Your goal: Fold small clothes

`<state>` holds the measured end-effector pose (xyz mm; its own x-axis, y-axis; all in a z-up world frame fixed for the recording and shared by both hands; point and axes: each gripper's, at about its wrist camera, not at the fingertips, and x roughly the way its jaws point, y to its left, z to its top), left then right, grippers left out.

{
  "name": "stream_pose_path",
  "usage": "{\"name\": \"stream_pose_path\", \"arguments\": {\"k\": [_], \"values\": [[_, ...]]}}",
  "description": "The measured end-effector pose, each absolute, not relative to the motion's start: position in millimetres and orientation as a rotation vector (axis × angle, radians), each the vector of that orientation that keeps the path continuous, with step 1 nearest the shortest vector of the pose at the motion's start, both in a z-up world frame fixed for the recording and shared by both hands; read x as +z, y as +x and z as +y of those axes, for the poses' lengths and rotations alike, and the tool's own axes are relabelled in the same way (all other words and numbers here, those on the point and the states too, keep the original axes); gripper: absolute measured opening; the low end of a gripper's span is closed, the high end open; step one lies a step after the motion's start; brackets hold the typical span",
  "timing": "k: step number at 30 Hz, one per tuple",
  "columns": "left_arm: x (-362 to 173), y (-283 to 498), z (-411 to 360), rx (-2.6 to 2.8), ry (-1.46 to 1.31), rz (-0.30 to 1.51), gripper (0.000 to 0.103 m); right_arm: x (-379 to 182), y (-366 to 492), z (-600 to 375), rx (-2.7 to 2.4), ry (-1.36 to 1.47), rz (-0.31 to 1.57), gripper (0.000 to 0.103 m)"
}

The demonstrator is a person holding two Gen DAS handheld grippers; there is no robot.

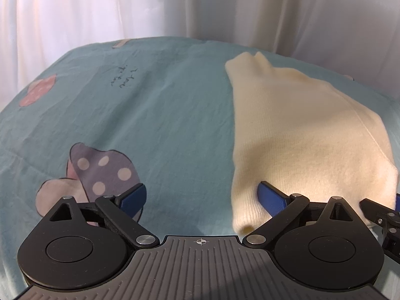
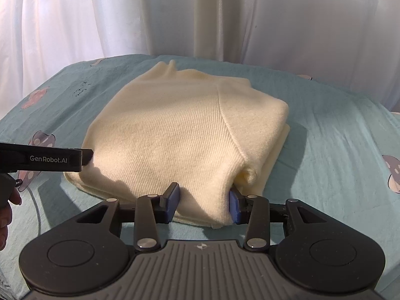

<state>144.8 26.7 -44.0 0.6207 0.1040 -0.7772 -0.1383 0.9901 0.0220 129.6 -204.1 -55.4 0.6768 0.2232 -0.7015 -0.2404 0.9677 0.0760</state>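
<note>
A cream knit sweater (image 2: 175,130) lies folded into a thick stack on the teal bed sheet (image 2: 325,130). My right gripper (image 2: 203,201) sits at its near edge. A bulge of the top layer fills the gap between the blue pads (image 2: 173,200), which stand partly apart and do not squeeze it. In the left wrist view the sweater (image 1: 287,130) fills the right side. My left gripper (image 1: 202,197) is wide open at its near left corner, with one blue finger (image 1: 272,197) on the knit and the other over bare sheet. Nothing is held.
The sheet (image 1: 162,115) carries mushroom prints (image 1: 100,170) and small handwriting. White curtains (image 2: 175,17) hang close behind the bed. The left gripper's black body (image 2: 50,160) reaches in from the left, with a hand (image 2: 7,212) below it. The right gripper's linkage (image 1: 382,217) shows at the edge.
</note>
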Motion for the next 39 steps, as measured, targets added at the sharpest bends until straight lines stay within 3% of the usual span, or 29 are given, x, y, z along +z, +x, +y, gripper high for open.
{"name": "stream_pose_path", "arguments": {"k": [5, 7, 8, 9, 17, 39], "values": [[-45, 145, 30, 0.141, -0.064, 0.896, 0.103, -52, 127, -200, 0.244, -0.042, 0.800, 0.042], [-44, 143, 31, 0.135, -0.059, 0.902, 0.103, -45, 122, -198, 0.222, -0.048, 0.833, 0.047], [-42, 143, 32, 0.132, -0.062, 0.910, 0.103, -42, 118, -197, 0.232, -0.041, 0.849, 0.052], [-40, 141, 34, 0.127, -0.069, 0.919, 0.103, -40, 113, -198, 0.252, -0.028, 0.860, 0.064], [-23, 112, 48, 0.084, -0.095, 0.985, 0.103, -43, 79, -208, 0.339, 0.129, 1.017, 0.098], [-10, 113, 26, 0.007, 0.041, 1.151, 0.103, -17, 97, -202, 0.105, 0.038, 1.051, 0.099]]}}
